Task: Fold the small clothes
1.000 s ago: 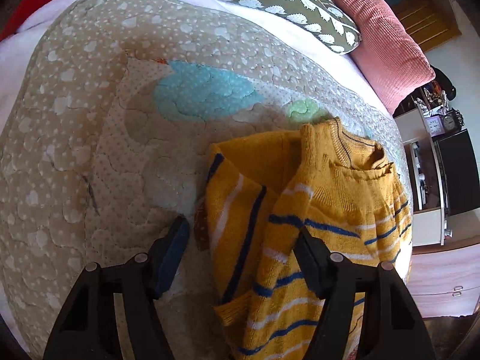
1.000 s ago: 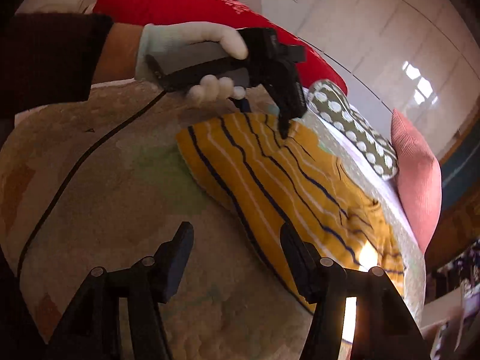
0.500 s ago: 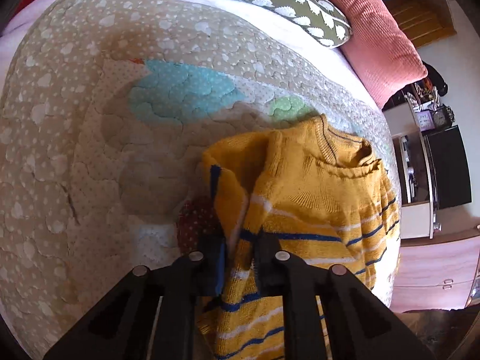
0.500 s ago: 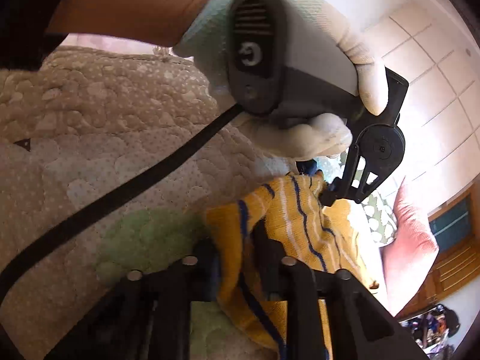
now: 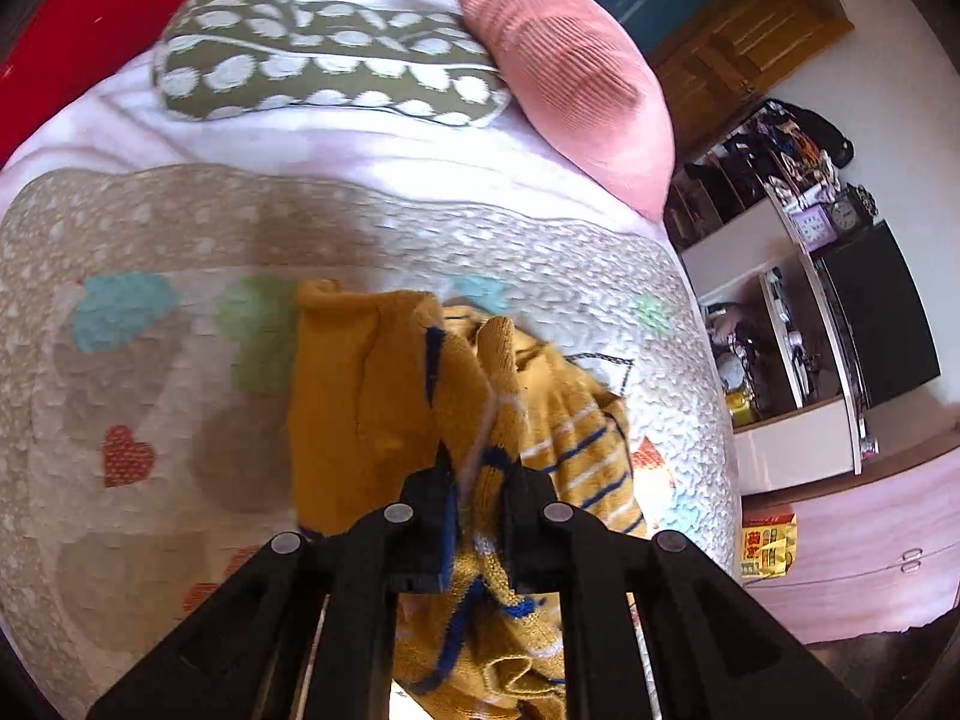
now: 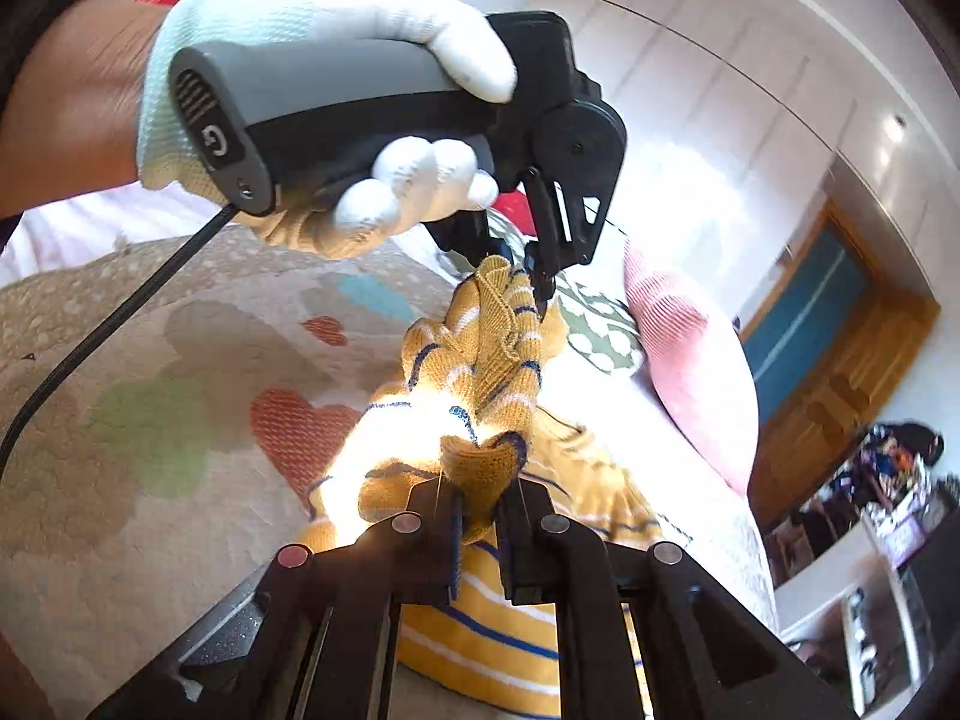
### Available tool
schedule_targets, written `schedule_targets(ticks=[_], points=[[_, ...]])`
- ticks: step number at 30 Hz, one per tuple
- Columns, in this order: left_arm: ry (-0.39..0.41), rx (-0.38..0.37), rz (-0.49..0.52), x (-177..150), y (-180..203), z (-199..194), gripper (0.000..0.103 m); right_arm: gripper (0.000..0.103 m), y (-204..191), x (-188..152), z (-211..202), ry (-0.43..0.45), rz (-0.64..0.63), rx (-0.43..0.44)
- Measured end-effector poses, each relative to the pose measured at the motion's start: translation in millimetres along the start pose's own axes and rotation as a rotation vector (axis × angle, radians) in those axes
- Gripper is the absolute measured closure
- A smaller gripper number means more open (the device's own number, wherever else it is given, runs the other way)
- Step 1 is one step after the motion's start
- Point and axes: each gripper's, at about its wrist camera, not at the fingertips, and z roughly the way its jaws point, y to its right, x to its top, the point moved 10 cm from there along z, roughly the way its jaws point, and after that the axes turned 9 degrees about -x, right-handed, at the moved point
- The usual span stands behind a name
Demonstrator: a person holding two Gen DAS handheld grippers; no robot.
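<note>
A mustard-yellow knit sweater (image 5: 360, 408) with blue and white stripes hangs bunched above the quilt (image 5: 150, 360). My left gripper (image 5: 477, 480) is shut on one edge of it. In the right wrist view the sweater (image 6: 480, 360) stretches between both grippers. My right gripper (image 6: 480, 498) pinches a fold of knit at the near end, its jaws still closing on it. The left gripper (image 6: 531, 285), held by a white-gloved hand (image 6: 390, 192), grips the far end higher up. The sweater's lower part droops to the quilt (image 6: 150, 420).
A green spotted pillow (image 5: 324, 60), a pink cushion (image 5: 564, 72) and a red cushion (image 5: 90, 12) lie at the bed's far end. Shelves and a dark screen (image 5: 870, 312) stand beyond the right edge. A black cable (image 6: 90, 348) trails from the left gripper.
Both grippers went from open over the flat sweater to shut on its edge. They have since lifted it off the quilt, the left one higher and farther.
</note>
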Motion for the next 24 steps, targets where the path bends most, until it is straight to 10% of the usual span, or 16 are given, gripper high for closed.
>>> schedule_targets(ticks=[9, 13, 17, 24], points=[[-0.146, 0.018, 0.111, -30, 93, 112, 0.086, 0.094, 85, -123, 14, -0.264, 0.293, 0.039], [-0.069, 0.038, 0.137, -34, 97, 78, 0.079, 0.086, 88, -155, 18, -0.349, 0.44, 0.16], [0.061, 0.183, 0.161, -36, 68, 20, 0.047, 0.055, 107, -163, 2, -0.326, 0.611, 0.249], [0.172, 0.378, 0.143, -104, -15, -58, 0.047, 0.055, 152, -156, -8, -0.295, 0.791, 0.285]])
